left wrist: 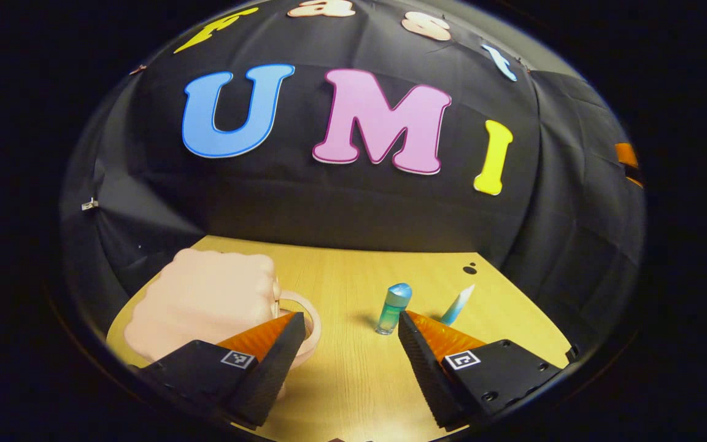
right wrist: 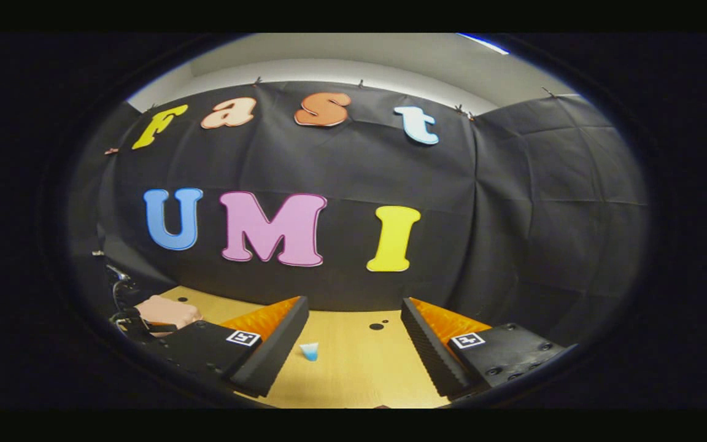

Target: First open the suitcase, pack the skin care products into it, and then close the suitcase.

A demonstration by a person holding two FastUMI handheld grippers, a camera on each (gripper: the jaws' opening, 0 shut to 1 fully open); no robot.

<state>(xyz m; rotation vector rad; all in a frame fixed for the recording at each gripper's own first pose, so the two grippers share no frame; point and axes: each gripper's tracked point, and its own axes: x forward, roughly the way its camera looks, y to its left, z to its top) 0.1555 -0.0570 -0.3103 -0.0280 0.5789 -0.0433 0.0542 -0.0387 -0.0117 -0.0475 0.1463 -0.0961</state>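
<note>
In the left gripper view, a wooden table (left wrist: 353, 368) stood before the black cloth wall. At the far left lay a small pale pink suitcase (left wrist: 203, 304), closed, its rounded shell facing the camera and its loop handle (left wrist: 304, 319) sticking out to the right, toward the table's middle. Its contents could not be seen. The left gripper (left wrist: 350, 322) hung low over the table with its jaws released and spread wide, holding nothing; its left finger (left wrist: 270, 362) overlapped the suitcase handle in the picture, though whether they touched could not be told. Between the fingers and farther back stood a small teal bottle (left wrist: 392, 309) with a rounded blue cap, upright, its long axis vertical. Just right of it, partly behind the right finger, a slim blue and white tube (left wrist: 459, 305) leaned, its pale tip pointing up and to the right.

In the right gripper view, the pink suitcase (right wrist: 166, 311) peeked in at the far left, beside some dark cabling. The right gripper (right wrist: 353, 313) also hung slack and wide open, empty, above the table (right wrist: 359, 374). Between its fingers, a small blue tube tip (right wrist: 309, 351) showed on the wood.
</note>
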